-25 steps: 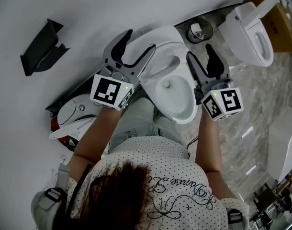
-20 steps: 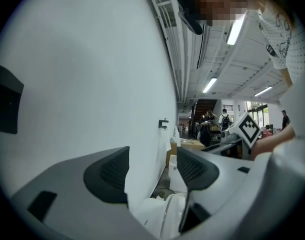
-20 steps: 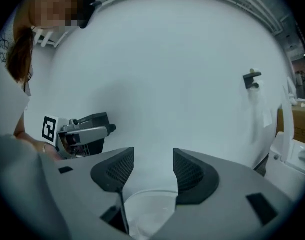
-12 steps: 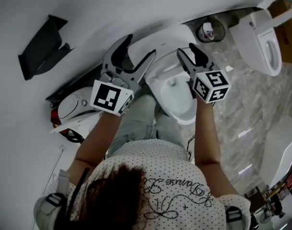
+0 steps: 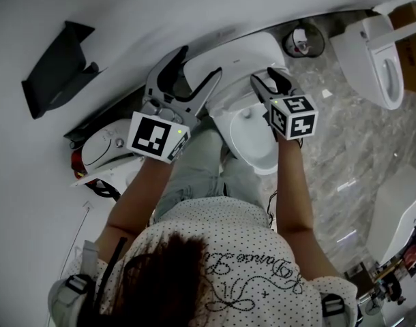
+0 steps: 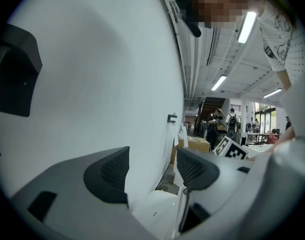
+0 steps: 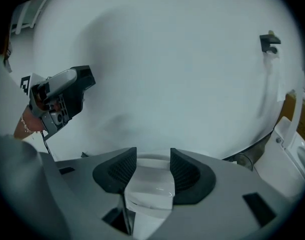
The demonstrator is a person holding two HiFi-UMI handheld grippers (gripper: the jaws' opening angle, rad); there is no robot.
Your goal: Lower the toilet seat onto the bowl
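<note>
The white toilet stands below me in the head view, its bowl (image 5: 254, 142) open and its raised seat and lid (image 5: 228, 56) leaning back toward the wall. My right gripper (image 5: 269, 78) is at the right edge of the raised seat. Its jaws have just been closing, and in the right gripper view (image 7: 153, 171) the pads press on the seat's white edge (image 7: 150, 190). My left gripper (image 5: 198, 63) hangs open at the left side of the raised seat. Nothing is between its pads (image 6: 152, 171); only the white wall and part of the toilet (image 6: 157, 211) show beyond them.
A second toilet (image 5: 372, 53) and a cardboard box (image 5: 409, 19) stand at the right. A black bracket (image 5: 54, 70) sticks out of the wall at the left. A white and red appliance (image 5: 106, 159) lies on the floor left of the toilet, and a round bin (image 5: 303, 41) at the wall.
My right gripper has swung left from beside the bowl onto the seat's right edge, dropped lower, and its jaws have narrowed on it. The left gripper has shifted only a little.
</note>
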